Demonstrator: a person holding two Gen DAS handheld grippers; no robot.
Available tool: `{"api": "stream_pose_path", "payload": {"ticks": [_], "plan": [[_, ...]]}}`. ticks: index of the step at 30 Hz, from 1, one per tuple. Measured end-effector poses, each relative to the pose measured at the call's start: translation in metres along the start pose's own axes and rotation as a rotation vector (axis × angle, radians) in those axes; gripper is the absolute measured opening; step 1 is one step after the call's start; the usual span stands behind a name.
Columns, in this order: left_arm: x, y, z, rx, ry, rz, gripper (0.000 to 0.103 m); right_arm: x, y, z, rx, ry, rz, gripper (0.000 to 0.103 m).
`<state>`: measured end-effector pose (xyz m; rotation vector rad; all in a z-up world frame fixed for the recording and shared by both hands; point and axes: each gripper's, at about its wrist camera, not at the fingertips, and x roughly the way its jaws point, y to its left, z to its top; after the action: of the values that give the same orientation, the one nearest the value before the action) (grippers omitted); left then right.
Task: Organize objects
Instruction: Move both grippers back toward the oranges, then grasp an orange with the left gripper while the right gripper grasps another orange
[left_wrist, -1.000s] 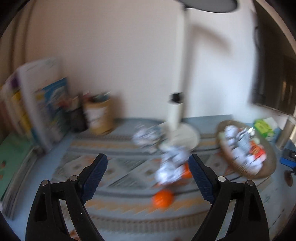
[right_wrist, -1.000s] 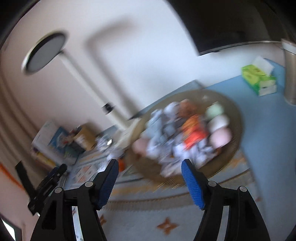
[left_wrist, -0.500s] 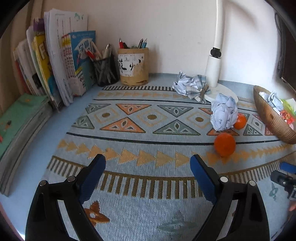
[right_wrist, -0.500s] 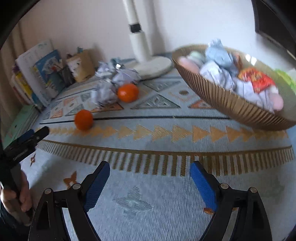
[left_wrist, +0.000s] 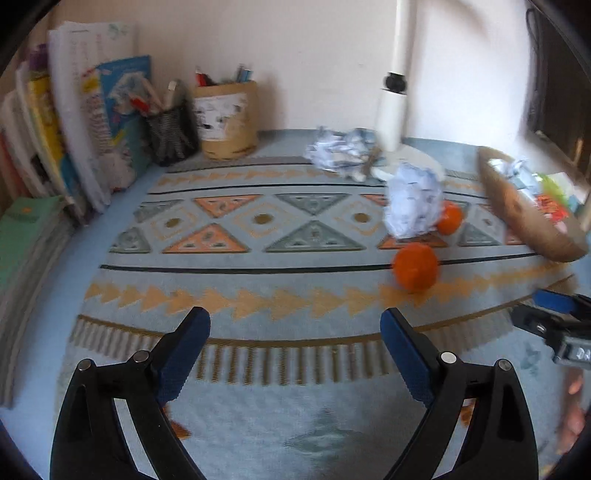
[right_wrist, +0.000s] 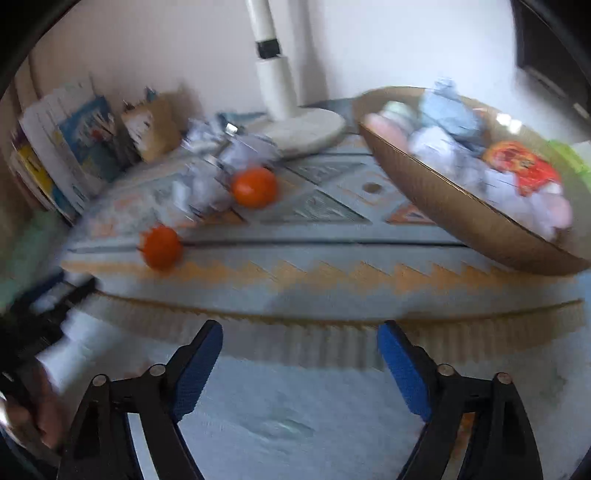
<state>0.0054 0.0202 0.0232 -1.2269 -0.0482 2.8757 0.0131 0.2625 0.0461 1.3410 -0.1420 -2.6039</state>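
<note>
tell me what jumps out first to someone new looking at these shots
Two bright oranges, one near and one farther, sit on the patterned mat beside crumpled paper. At the right, a brown bowl is heaped with wrappers and paper. A white lamp base stands behind.

Both units look identical: left gripper (left_wrist: 295, 354) and right gripper (right_wrist: 300, 356) have matte black plastic arms, skeletal with open cut-outs, and silver round pivot screws, two per arm. Blue textured pads (left_wrist: 184, 354) line the inner faces of the jaws. Right gripper seen from the left wrist camera: black body, blue tip, silver bolt, white label. Bare skin of a hand (right_wrist: 48, 417) blurred behind left gripper.
</note>
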Motion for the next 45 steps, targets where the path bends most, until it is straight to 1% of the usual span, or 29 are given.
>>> {"api": "stream_pose_path", "payload": {"ticks": [2, 3, 5, 7, 10, 12, 13, 15, 16, 17, 18, 20, 21, 22, 25, 27, 30, 32, 33, 35, 38, 41, 43, 45], "plan": [[0.001, -0.006, 0.005, -0.001, 0.009, -0.064, 0.093, 0.003, 0.012, 0.014, -0.009, 0.001, 0.010, 0.070], [0.004, -0.012, 0.009, 0.016, 0.019, -0.080, 0.093, 0.005, 0.019, 0.022, -0.022, 0.001, 0.007, 0.069], [0.014, -0.026, 0.015, 0.071, 0.050, -0.082, 0.093, 0.014, 0.030, 0.038, -0.048, -0.002, 0.006, 0.062], [0.024, -0.040, 0.020, 0.134, 0.064, -0.080, 0.092, 0.029, 0.033, 0.053, -0.053, 0.018, -0.011, 0.056], [0.034, -0.052, 0.026, 0.171, 0.071, -0.122, 0.083, 0.054, 0.033, 0.067, -0.055, 0.039, -0.029, 0.053], [0.039, -0.057, 0.028, 0.178, 0.074, -0.156, 0.082, 0.065, 0.033, 0.070, -0.068, 0.027, -0.052, 0.052], [0.042, -0.059, 0.030, 0.181, 0.071, -0.161, 0.081, 0.068, 0.032, 0.071, -0.070, 0.015, -0.047, 0.052], [0.047, -0.063, 0.033, 0.191, 0.074, -0.168, 0.073, 0.072, 0.032, 0.075, -0.076, -0.012, -0.038, 0.052], [0.050, -0.066, 0.035, 0.195, 0.077, -0.171, 0.066, 0.074, 0.033, 0.078, -0.083, -0.016, -0.039, 0.052], [0.053, -0.067, 0.037, 0.199, 0.081, -0.178, 0.060, 0.077, 0.035, 0.081, -0.098, -0.015, -0.049, 0.052], [0.056, -0.070, 0.037, 0.205, 0.091, -0.194, 0.057, 0.079, 0.037, 0.082, -0.111, -0.018, -0.062, 0.051], [0.058, -0.072, 0.037, 0.220, 0.102, -0.215, 0.044, 0.083, 0.042, 0.085, -0.128, -0.017, -0.065, 0.044], [0.057, -0.073, 0.036, 0.228, 0.101, -0.222, 0.041, 0.083, 0.042, 0.086, -0.131, -0.020, -0.070, 0.041], [0.055, -0.075, 0.035, 0.240, 0.092, -0.227, 0.035, 0.083, 0.041, 0.085, -0.126, -0.024, -0.061, 0.040], [0.052, -0.077, 0.033, 0.256, 0.069, -0.187, 0.035, 0.080, 0.035, 0.085, -0.094, -0.037, -0.038, 0.039], [0.050, -0.076, 0.032, 0.258, 0.056, -0.181, 0.035, 0.077, 0.033, 0.084, -0.083, -0.047, -0.029, 0.039], [0.042, -0.068, 0.032, 0.226, 0.036, -0.175, 0.035, 0.067, 0.027, 0.080, -0.054, -0.057, -0.002, 0.039], [0.035, -0.058, 0.030, 0.190, 0.030, -0.174, 0.035, 0.053, 0.014, 0.069, 0.031, -0.029, 0.076, 0.039], [0.029, -0.054, 0.027, 0.177, 0.024, -0.163, 0.035, 0.045, 0.012, 0.062, 0.033, -0.031, 0.085, 0.039], [0.018, -0.046, 0.019, 0.165, 0.005, -0.132, 0.035, 0.024, 0.010, 0.040, -0.004, -0.042, 0.065, 0.039], [0.008, -0.032, 0.010, 0.125, -0.008, -0.095, 0.035, 0.003, 0.007, 0.011, -0.052, -0.028, 0.062, 0.039], [0.003, -0.017, 0.004, 0.048, -0.024, -0.070, 0.035, -0.007, 0.002, -0.010, -0.096, -0.028, -0.001, 0.040], [0.004, -0.017, 0.004, 0.053, -0.042, -0.016, 0.035, -0.007, 0.000, -0.017, -0.112, -0.032, -0.021, 0.039], [0.006, -0.023, 0.004, 0.085, -0.033, -0.008, 0.035, -0.004, -0.001, -0.020, -0.118, -0.023, -0.028, 0.040]]}}
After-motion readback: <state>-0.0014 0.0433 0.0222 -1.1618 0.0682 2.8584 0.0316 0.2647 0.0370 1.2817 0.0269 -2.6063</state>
